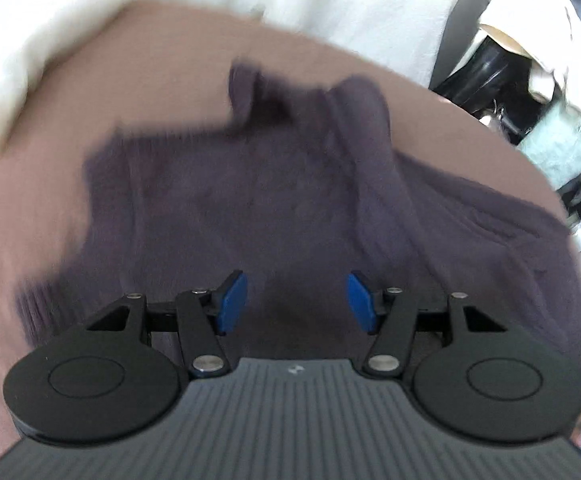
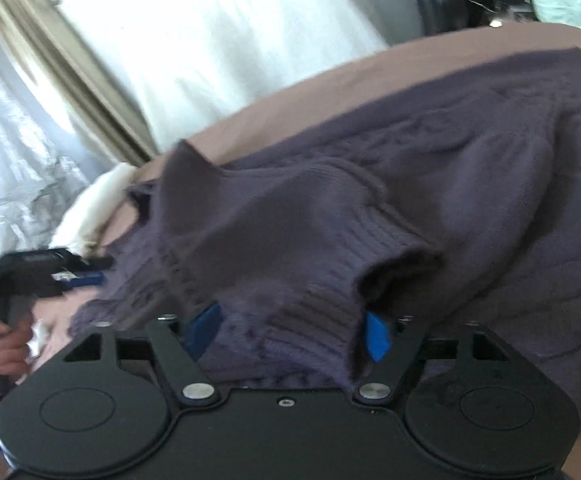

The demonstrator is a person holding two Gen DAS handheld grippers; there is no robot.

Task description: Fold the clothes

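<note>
A dark purple knit sweater (image 1: 250,200) lies rumpled on a pinkish-brown sheet (image 1: 90,80). My left gripper (image 1: 296,300) hovers low over its middle, blue pads apart, nothing between them. In the right wrist view the sweater (image 2: 470,152) spreads to the right, and a ribbed sleeve cuff (image 2: 310,280) humps up in front of my right gripper (image 2: 290,334). That gripper's jaws stand wide with the cuff's knit lying between the blue pads, which do not visibly pinch it. The left gripper (image 2: 86,276) shows at the left edge, held by a hand (image 2: 6,344).
A white fluffy item (image 1: 30,60) sits at the sheet's far left edge. White cloth (image 2: 210,40) and a beige curtain (image 2: 50,60) hang behind. Black boots (image 1: 486,68) and pale green fabric (image 1: 558,148) lie beyond the far right edge.
</note>
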